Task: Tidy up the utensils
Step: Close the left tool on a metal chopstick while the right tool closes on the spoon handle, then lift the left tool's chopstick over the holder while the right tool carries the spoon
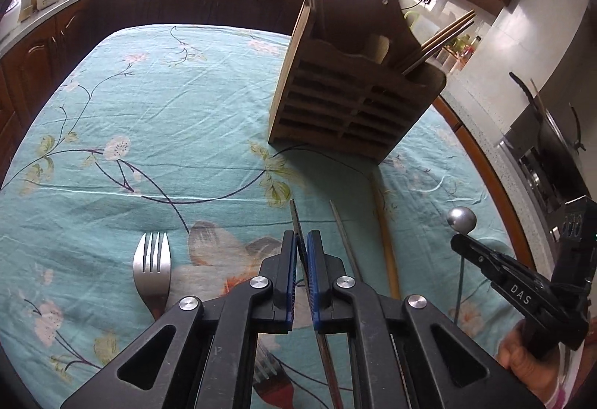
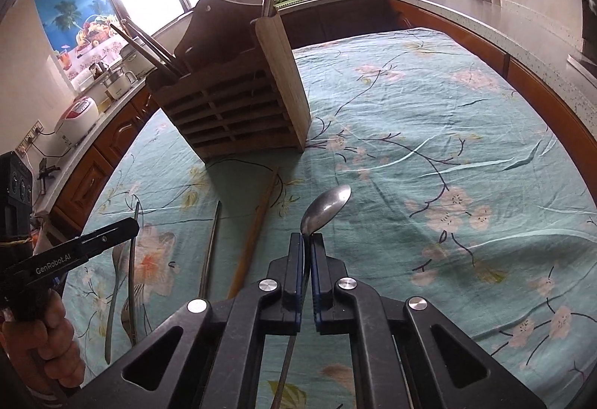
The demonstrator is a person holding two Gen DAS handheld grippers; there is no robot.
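Wooden rack (image 1: pixel 335 103) on the floral cloth (image 1: pixel 149 133) holds chopsticks (image 1: pixel 436 43). One fork (image 1: pixel 152 267) lies left; the left gripper (image 1: pixel 301 245) pinches a metal chopstick (image 1: pixel 296 219); the right gripper (image 2: pixel 306 248) pinches one spoon (image 2: pixel 324 209).

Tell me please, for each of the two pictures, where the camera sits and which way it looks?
Left wrist: on the left gripper, looking down along it at a clamped chopstick; the right gripper and hand show.
Right wrist: on the right gripper, looking down at its clamped spoon; the left gripper shows.
Shared: the wooden holder, the floral tablecloth.
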